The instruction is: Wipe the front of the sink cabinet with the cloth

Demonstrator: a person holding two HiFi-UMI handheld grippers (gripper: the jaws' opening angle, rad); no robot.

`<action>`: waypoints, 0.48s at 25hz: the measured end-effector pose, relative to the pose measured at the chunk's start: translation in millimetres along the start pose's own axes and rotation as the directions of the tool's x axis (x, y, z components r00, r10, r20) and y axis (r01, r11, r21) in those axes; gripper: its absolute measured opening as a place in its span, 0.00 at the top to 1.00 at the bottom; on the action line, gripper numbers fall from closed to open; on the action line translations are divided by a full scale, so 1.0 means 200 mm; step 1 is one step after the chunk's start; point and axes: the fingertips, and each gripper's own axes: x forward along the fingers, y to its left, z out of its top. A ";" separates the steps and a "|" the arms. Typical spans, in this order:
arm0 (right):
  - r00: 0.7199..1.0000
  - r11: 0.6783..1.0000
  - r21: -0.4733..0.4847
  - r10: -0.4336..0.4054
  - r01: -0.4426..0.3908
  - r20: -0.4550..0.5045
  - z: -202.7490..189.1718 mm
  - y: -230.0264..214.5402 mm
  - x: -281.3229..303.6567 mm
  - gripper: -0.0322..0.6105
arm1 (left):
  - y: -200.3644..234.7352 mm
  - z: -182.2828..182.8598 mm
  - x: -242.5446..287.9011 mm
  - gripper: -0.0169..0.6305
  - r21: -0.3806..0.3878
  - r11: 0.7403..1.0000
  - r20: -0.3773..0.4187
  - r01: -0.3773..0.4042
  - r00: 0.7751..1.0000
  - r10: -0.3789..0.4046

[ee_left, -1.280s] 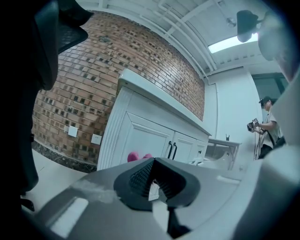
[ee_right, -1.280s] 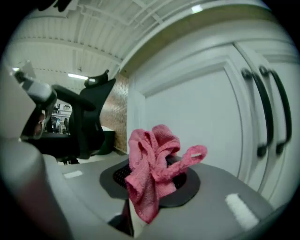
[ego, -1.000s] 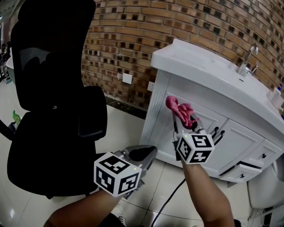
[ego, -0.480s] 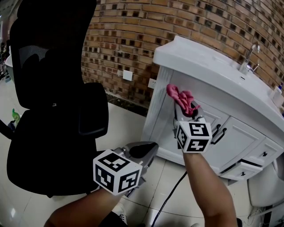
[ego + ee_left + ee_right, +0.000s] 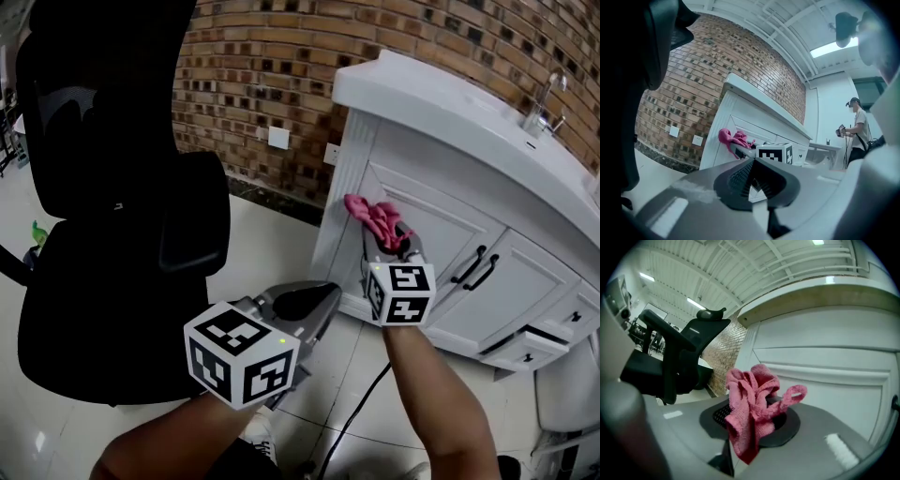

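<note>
The white sink cabinet (image 5: 441, 244) stands against the brick wall, its panelled front facing me. My right gripper (image 5: 386, 246) is shut on a bunched pink cloth (image 5: 373, 217), which rests against the left door panel of the cabinet. In the right gripper view the cloth (image 5: 752, 411) bulges out between the jaws, close to the door panel (image 5: 825, 380). My left gripper (image 5: 302, 307) hangs lower and to the left, shut with nothing in it, away from the cabinet. In the left gripper view the cloth (image 5: 732, 139) and the cabinet (image 5: 740, 122) show ahead.
A black office chair (image 5: 112, 187) stands at the left, near the cabinet's corner. Black door handles (image 5: 476, 264) and a partly pulled-out drawer (image 5: 530, 345) lie to the right. A faucet (image 5: 544, 98) sits on the countertop. A cable (image 5: 361, 412) trails on the tiled floor. A person (image 5: 855, 133) stands far off.
My right gripper has slid the pink cloth down the left door panel, from near the top of the panel to its middle. The left gripper has barely moved.
</note>
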 end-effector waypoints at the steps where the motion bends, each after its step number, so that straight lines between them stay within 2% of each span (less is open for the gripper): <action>1: 1.000 1.000 0.008 0.003 -0.003 -0.004 -0.03 0.01 0.00 0.78 | 0.00 0.00 0.00 0.97 -0.001 1.000 0.000 0.001 1.000 -0.001; 8: 0.995 0.997 0.056 0.055 -0.050 -0.082 -0.38 0.09 0.00 0.78 | -0.02 -0.03 0.03 0.97 -0.010 1.000 -0.025 0.028 0.999 -0.029; 12: 0.989 0.996 0.052 0.079 -0.073 -0.123 -0.56 0.14 0.00 0.78 | -0.02 -0.05 0.04 0.97 -0.011 1.000 -0.038 0.029 0.999 -0.030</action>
